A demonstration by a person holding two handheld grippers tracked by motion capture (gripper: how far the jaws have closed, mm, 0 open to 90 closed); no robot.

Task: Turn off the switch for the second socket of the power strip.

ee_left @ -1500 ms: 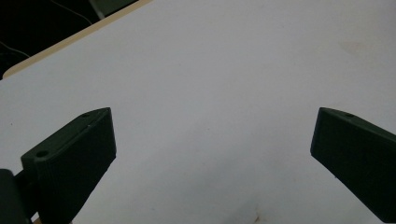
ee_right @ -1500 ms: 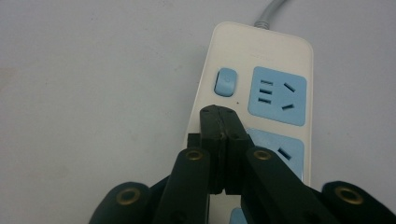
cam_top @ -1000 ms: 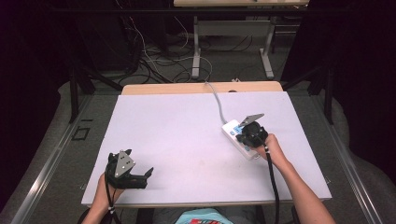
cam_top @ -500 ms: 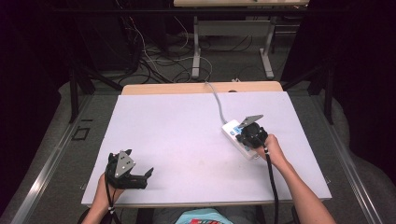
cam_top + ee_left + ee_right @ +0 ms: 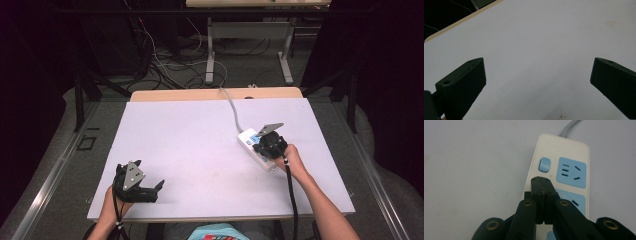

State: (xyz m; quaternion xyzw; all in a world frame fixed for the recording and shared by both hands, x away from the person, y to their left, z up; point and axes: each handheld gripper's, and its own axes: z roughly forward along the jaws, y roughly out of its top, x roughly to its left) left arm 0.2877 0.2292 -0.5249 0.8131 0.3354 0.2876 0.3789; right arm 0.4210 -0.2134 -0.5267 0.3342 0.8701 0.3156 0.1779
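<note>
From my high view, the right gripper (image 5: 264,141) covers the middle of the white plastic power strip with pale blue sockets (image 5: 248,137), and I cannot tell whether its tips touch the casing. In the right gripper view the strip's near end is cut off behind the black fingers (image 5: 541,185), which are pressed together, pinching nothing, just below the blue rocker switch (image 5: 544,164). The right hand (image 5: 295,161) holds it tilted down. The left gripper (image 5: 150,190) rests low at the near-left corner, fingers (image 5: 471,75) spread wide over the bare white bench (image 5: 190,145). The strip lies diagonally right of centre, its grey cord (image 5: 232,105) running to the far edge.
</note>
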